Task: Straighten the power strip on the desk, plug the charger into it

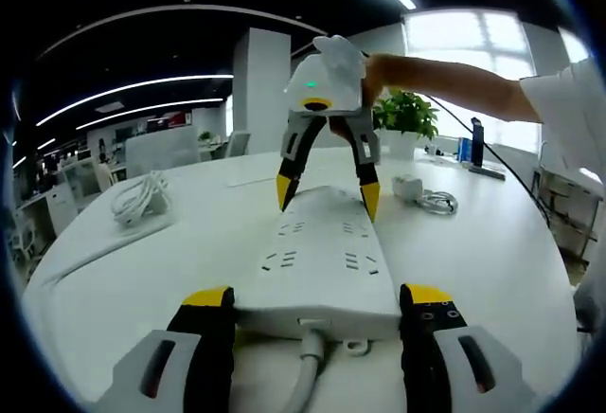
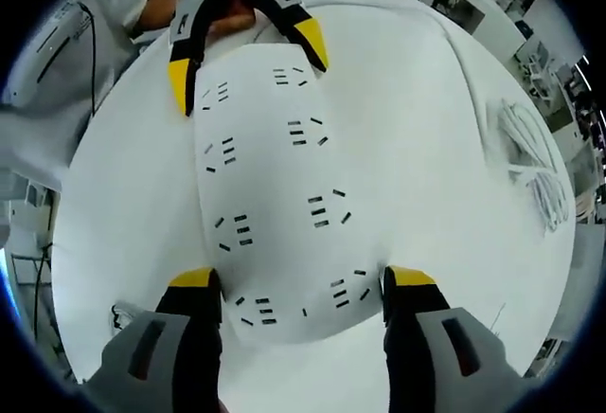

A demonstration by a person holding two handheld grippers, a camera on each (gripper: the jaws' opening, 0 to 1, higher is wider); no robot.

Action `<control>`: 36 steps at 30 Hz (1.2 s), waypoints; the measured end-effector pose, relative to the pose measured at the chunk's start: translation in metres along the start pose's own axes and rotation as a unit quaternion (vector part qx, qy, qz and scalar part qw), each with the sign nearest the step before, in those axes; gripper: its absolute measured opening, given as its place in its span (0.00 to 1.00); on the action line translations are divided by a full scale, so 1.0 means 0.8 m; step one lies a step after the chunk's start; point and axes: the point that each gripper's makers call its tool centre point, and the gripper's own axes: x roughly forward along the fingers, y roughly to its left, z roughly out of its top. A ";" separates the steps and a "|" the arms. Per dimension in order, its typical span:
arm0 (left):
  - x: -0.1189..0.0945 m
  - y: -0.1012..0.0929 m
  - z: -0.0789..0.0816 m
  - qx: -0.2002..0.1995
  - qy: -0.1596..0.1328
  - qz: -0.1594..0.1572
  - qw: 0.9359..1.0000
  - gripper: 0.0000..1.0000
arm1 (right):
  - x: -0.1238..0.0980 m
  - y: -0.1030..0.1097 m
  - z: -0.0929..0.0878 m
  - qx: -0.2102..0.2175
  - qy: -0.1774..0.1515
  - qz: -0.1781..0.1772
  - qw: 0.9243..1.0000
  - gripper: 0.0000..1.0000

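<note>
My left gripper [image 1: 317, 301] has its jaws apart, straddling the cord end of the white power strip [image 1: 322, 257] on the white desk [image 1: 189, 242]. My right gripper [image 2: 295, 285] is spread likewise astride the strip's far end. The charger [image 1: 408, 188] lies well right with its coiled cable [image 1: 439, 203]; another bundled cable [image 1: 140, 198] sits far left.

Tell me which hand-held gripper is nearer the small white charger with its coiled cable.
Right. The right hand-held gripper straddles the white power strip's far end, beside the small white charger; the left hand-held gripper straddles its opposite, cord end.
</note>
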 end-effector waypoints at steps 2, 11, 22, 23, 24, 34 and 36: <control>0.000 0.000 0.000 0.000 0.000 0.000 1.000 0.71 | 0.000 0.001 0.000 -0.002 -0.006 0.001 1.000 0.68; 0.000 0.000 0.000 0.000 -0.001 -0.002 1.000 0.71 | 0.000 -0.001 0.000 0.000 -0.005 0.000 1.000 0.67; 0.001 -0.002 0.001 0.005 -0.006 -0.014 1.000 0.71 | 0.000 0.003 -0.003 0.013 0.006 -0.001 1.000 0.67; 0.001 -0.002 0.001 0.006 -0.006 -0.017 1.000 0.71 | 0.000 0.005 -0.004 0.016 0.009 -0.001 1.000 0.67; 0.001 -0.002 0.001 0.006 -0.007 -0.020 1.000 0.71 | -0.001 0.005 -0.005 0.019 0.011 -0.001 1.000 0.67; 0.003 -0.004 0.001 0.012 -0.005 -0.037 0.999 0.71 | -0.002 0.013 -0.007 0.035 0.001 -0.007 0.999 0.67; 0.003 -0.004 0.002 0.013 -0.005 -0.041 0.999 0.71 | -0.002 0.013 -0.008 0.038 0.003 -0.008 0.999 0.67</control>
